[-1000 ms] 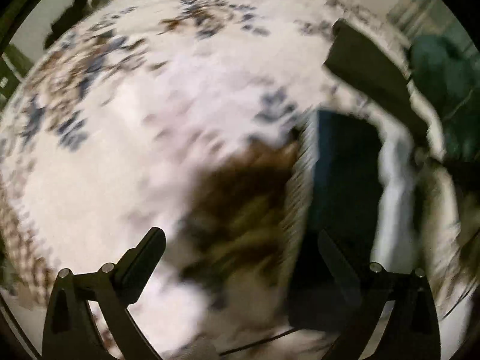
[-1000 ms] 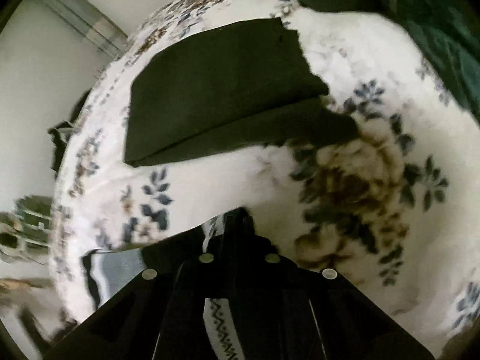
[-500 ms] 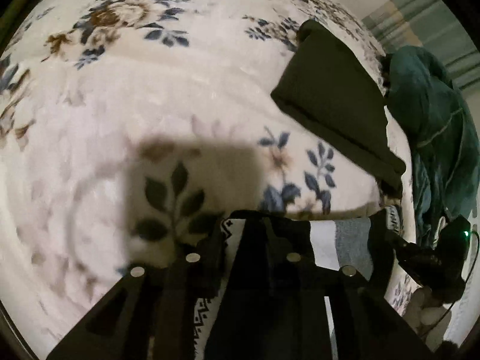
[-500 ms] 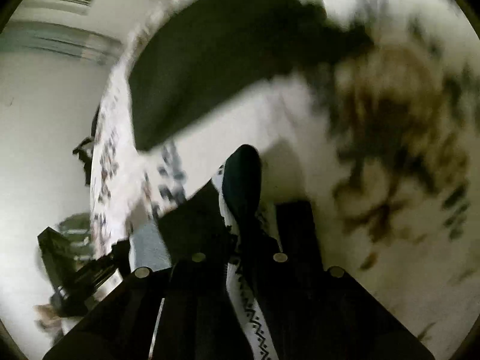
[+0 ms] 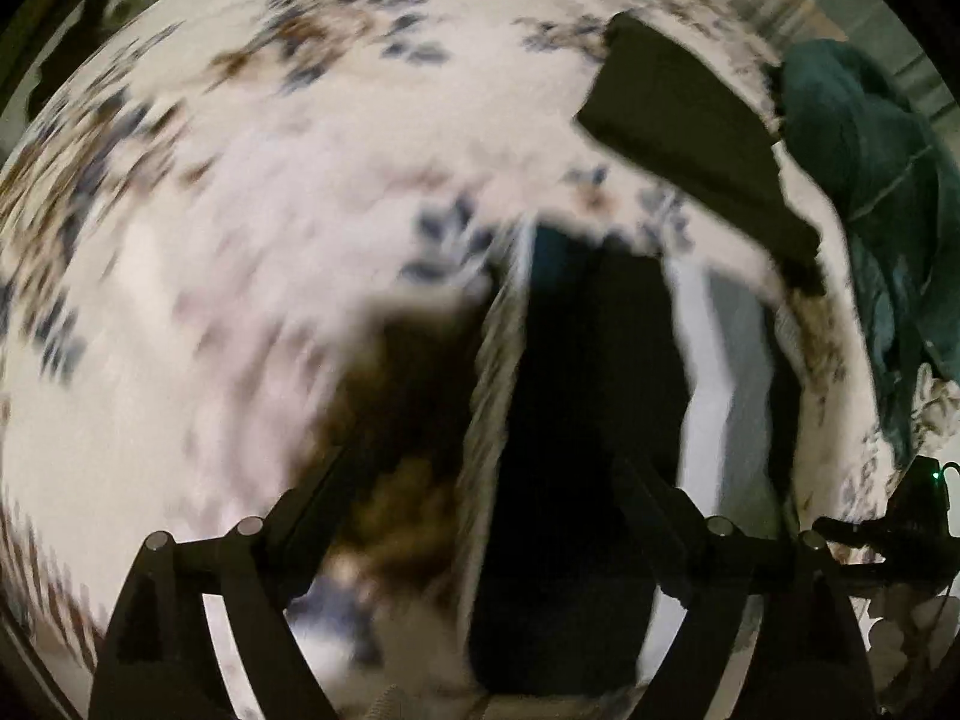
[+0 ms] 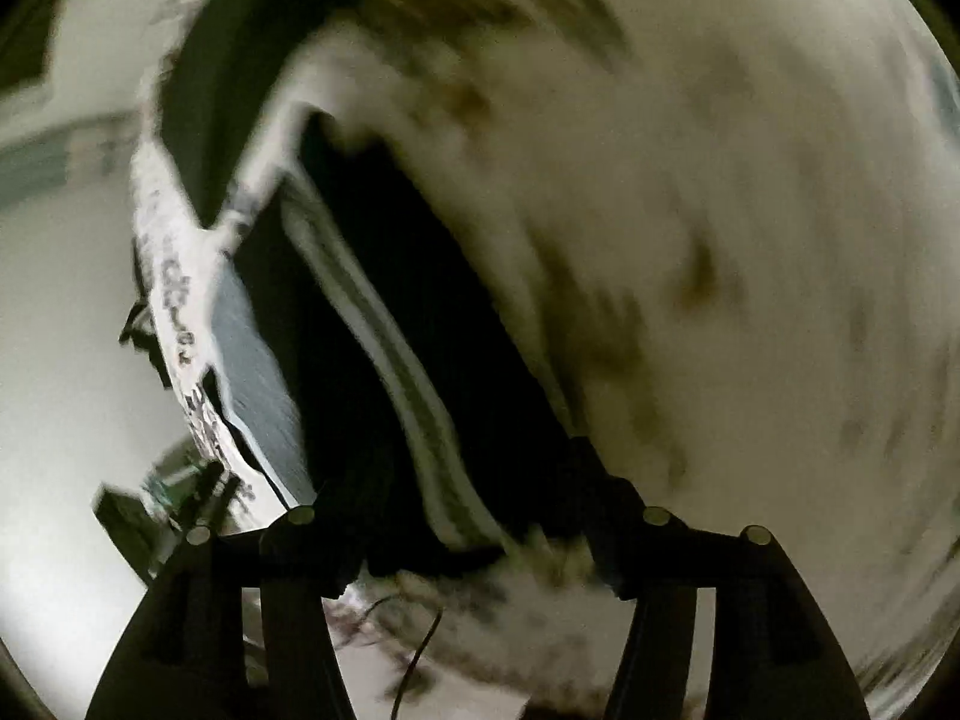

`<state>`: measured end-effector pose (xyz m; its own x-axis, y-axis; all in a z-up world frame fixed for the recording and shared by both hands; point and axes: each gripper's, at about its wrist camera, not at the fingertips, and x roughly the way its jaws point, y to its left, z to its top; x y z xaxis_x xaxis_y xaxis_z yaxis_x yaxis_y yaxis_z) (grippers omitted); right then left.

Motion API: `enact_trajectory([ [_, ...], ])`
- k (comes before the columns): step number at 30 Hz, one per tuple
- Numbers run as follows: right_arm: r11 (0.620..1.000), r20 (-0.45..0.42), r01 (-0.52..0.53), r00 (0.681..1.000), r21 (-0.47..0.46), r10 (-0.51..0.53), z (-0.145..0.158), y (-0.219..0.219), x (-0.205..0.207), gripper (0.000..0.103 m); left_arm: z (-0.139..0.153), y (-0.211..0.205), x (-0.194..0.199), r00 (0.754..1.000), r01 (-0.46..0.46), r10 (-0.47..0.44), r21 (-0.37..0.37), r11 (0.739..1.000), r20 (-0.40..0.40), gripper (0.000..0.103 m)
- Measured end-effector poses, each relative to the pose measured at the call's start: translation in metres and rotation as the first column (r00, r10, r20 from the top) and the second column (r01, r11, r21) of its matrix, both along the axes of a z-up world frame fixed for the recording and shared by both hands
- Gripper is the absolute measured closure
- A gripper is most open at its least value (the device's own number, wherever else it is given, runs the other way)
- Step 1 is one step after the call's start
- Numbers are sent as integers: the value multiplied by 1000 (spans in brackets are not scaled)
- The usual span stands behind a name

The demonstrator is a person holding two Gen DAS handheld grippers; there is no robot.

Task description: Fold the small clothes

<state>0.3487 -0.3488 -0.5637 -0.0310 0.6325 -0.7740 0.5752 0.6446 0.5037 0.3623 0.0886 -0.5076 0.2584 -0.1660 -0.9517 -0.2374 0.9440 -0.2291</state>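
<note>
A small dark garment with white and grey bands (image 5: 576,420) lies flat on the floral bedspread (image 5: 270,240). It also shows in the right wrist view (image 6: 372,360), where a white stripe (image 6: 390,348) runs along it. My left gripper (image 5: 474,474) is open above the garment's left edge, holding nothing. My right gripper (image 6: 462,516) is open over the garment's near end, holding nothing. Both views are blurred by motion.
A folded dark green cloth (image 5: 690,138) lies farther back on the bed; it also shows in the right wrist view (image 6: 222,90). A teal garment pile (image 5: 882,210) sits at the right. The other hand-held gripper (image 5: 906,528) shows at the lower right.
Half a second ago both grippers were shut on the patterned garment and holding it up. Now both are open and the garment lies flat on the bedspread.
</note>
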Motion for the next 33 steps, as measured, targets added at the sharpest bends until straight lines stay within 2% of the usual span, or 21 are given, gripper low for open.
enact_trajectory([
  [1, 999, -6, 53, 999, 0, -53, -5, 0, -7, 45, -4, 1, -10, 1000, -16, 16, 1, 1000, -17, 16],
  [2, 994, 21, 106, 994, -37, -105, 1, -1, -13, 87, -8, 2, -18, 999, -34, 34, -4, 999, -36, 16],
  [3, 989, 78, 125, 990, -75, -119, 16, -1, -17, 96, -10, 4, -23, 998, -45, 44, -10, 999, -51, 16],
  [6, 976, 204, 119, 976, -184, -81, 63, -3, -31, 96, -19, 6, -32, 991, -74, 70, -33, 997, -111, 16],
  [7, 974, 201, 104, 978, -203, -63, 67, -5, -37, 97, -20, 8, -35, 990, -85, 80, -44, 995, -114, 16],
  [8, 967, 184, 96, 982, -236, -52, 68, -9, -42, 103, -20, 9, -35, 990, -89, 83, -47, 995, -115, 16],
  [9, 959, 155, 80, 987, -272, -39, 61, -15, -49, 103, -20, 10, -34, 990, -89, 83, -48, 995, -116, 16],
  [11, 970, 62, 70, 996, -232, -57, 37, -33, -56, 103, -22, 9, -33, 990, -79, 73, -45, 996, -121, 16],
  [12, 978, 21, 102, 995, -180, -100, 26, -40, -62, 102, -21, 8, -34, 990, -76, 70, -46, 996, -120, 16],
  [13, 982, 11, 171, 985, -80, -171, 17, -48, -70, 101, -19, 8, -33, 991, -72, 66, -56, 996, -113, 16],
  [14, 978, 17, 207, 978, -14, -206, 13, -53, -74, 90, -18, 8, -32, 992, -71, 64, -62, 996, -108, 16],
  [15, 972, 22, 233, 972, 35, -234, 11, -56, -78, 54, -17, 8, -30, 993, -70, 63, -68, 995, -100, 16],
  [17, 946, 54, 301, 950, 118, -309, 8, -54, -90, 18, -16, 8, -29, 994, -71, 64, -81, 994, -93, 16],
  [18, 931, 56, 313, 943, 186, -329, 0, -47, -95, 14, -17, 9, -28, 993, -75, 66, -92, 993, -95, 16],
  [20, 906, 15, 329, 938, 267, -345, -24, -30, -98, 14, -22, 10, -28, 992, -86, 74, -126, 988, -99, 16],
  [22, 870, -2, 341, 931, 357, -364, -53, -5, -94, 14, -34, 11, -24, 995, -90, 75, -234, 968, -70, 16],
  [25, 846, 78, 324, 917, 424, -391, -71, 18, -79, 12, -60, 11, -13, 996, -77, 56, -399, 914, -62, 16],
  [27, 829, 122, 323, 900, 458, -418, -69, 30, -69, 12, -78, 8, -1, 996, -79, 51, -471, 878, -72, 16],
  [28, 817, 151, 309, 891, 488, -428, -65, 39, -62, 12, -83, 5, 6, 997, -69, 43, -486, 871, -65, 16],
  [29, 817, 168, 292, 892, 497, -420, -63, 47, -56, 12, -85, 3, 11, 998, -56, 34, -494, 868, -54, 16],
  [33, 874, 211, 220, 918, 434, -335, -60, 74, -32, 12, -93, -2, 30, 999, -32, 13, -522, 852, -41, 13],
])
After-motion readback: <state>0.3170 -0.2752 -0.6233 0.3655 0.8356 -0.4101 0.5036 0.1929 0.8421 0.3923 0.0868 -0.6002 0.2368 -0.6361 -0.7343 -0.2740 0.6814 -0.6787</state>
